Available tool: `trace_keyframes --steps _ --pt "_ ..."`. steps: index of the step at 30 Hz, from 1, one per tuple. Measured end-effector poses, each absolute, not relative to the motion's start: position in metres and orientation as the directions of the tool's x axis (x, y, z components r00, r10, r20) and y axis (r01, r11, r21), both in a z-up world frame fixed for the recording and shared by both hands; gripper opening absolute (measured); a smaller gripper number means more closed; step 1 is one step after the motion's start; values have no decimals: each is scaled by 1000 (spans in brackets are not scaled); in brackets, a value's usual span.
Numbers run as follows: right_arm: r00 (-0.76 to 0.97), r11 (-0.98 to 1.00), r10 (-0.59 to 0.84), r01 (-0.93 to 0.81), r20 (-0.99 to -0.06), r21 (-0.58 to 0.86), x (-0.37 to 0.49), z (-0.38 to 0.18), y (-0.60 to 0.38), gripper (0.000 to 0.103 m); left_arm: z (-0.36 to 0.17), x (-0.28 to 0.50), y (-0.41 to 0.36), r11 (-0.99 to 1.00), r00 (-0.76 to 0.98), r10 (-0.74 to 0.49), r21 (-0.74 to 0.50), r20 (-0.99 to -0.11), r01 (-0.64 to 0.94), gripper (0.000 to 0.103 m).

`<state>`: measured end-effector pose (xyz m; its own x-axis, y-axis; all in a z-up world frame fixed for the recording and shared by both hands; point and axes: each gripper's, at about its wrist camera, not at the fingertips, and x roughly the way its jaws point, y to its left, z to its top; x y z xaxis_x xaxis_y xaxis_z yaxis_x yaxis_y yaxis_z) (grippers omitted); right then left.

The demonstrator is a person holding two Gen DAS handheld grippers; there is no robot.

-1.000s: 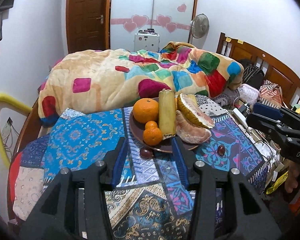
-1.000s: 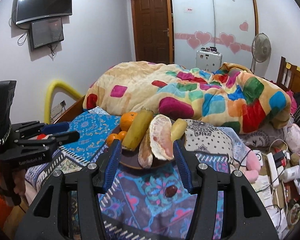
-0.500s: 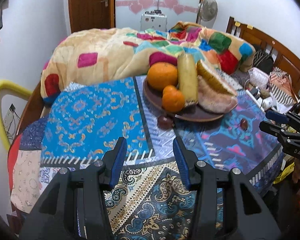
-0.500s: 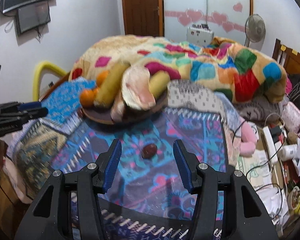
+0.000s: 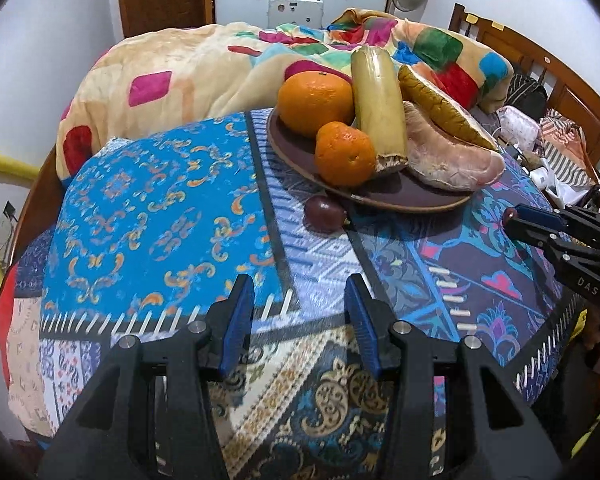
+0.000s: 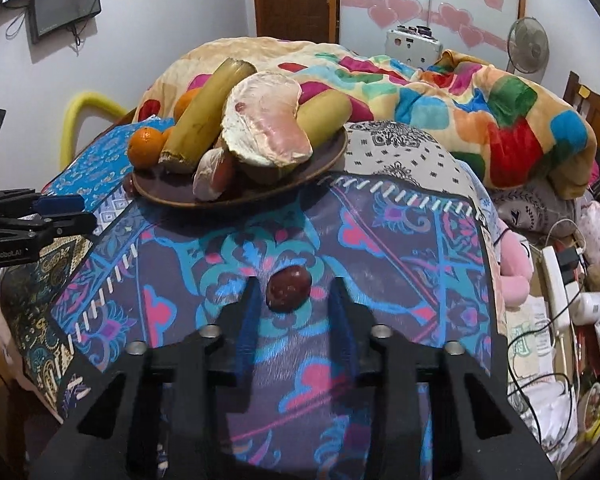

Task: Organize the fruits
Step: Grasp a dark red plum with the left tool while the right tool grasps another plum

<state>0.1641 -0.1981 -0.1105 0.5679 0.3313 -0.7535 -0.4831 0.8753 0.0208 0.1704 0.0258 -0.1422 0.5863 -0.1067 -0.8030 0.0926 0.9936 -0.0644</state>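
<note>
The right claw (image 6: 292,304) is spread wide and grasping nothing, its blue-padded fingers (image 6: 247,320) flanking a small dark red, smooth-skinned round fruit (image 6: 289,288) that lies on the patterned purple and blue cloth (image 6: 400,248) covering the counter, near its right front edge. The fruit sits just ahead of the fingertips, so the step in hand looks like picking it up. To do it well, push forward until the pads sit level with the fruit's widest part, then close gently, since it looks apt to roll or bruise. Beyond it, toward the far edge, stands the dark brown round plate (image 6: 332,156) piled with oranges, peeled pomelo and pale yellow stalks. The left claw (image 5: 300,312) hangs released over the counter's front edge, a second dark red fruit (image 5: 323,209) ahead, touching the plate's rim.
</note>
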Motion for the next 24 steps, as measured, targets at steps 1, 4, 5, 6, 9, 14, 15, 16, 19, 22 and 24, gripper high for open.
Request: trace_keyframes --steps 1,4,5,6,9,14,15,16,19,22,24 --pt "565 873 338 -487 -753 26 165 -111 -198 20 -142 173 24 993 587 -108 -62 -802 98 47" --pt "563 871 352 -489 -748 42 164 -110 -198 16 -139 180 17 992 600 -106 -47 -793 113 47" --pt "565 871 354 -489 -745 43 164 -110 -199 16 -139 182 15 992 602 -104 -43 -792 115 47" --pt "566 871 359 -489 -742 48 162 -109 -200 16 -138 186 13 992 602 -105 -41 -791 118 47" --pt "564 869 373 -491 -736 64 166 -108 -201 16 -138 195 9 992 599 -105 -39 -794 123 47" --pt "580 869 384 -491 -718 68 166 -102 -204 16 -138 206 3 991 604 -88 -11 -792 131 45" --pt "581 868 388 -491 -715 71 167 -101 -204 16 -138 208 2 991 602 -84 -5 -794 132 41" --pt "582 868 390 -492 -713 73 167 -100 -204 16 -140 211 2 991 597 -84 -2 -798 137 34" --pt "586 866 398 -493 -706 79 168 -98 -204 16 -144 214 1 989 594 -91 -4 -799 147 28" --pt "586 862 406 -500 -701 82 166 -97 -203 16 -144 213 1 988 598 -96 -6 -796 151 26" --pt "586 860 410 -504 -699 82 167 -96 -202 16 -143 212 2 988 599 -98 -7 -795 151 25"
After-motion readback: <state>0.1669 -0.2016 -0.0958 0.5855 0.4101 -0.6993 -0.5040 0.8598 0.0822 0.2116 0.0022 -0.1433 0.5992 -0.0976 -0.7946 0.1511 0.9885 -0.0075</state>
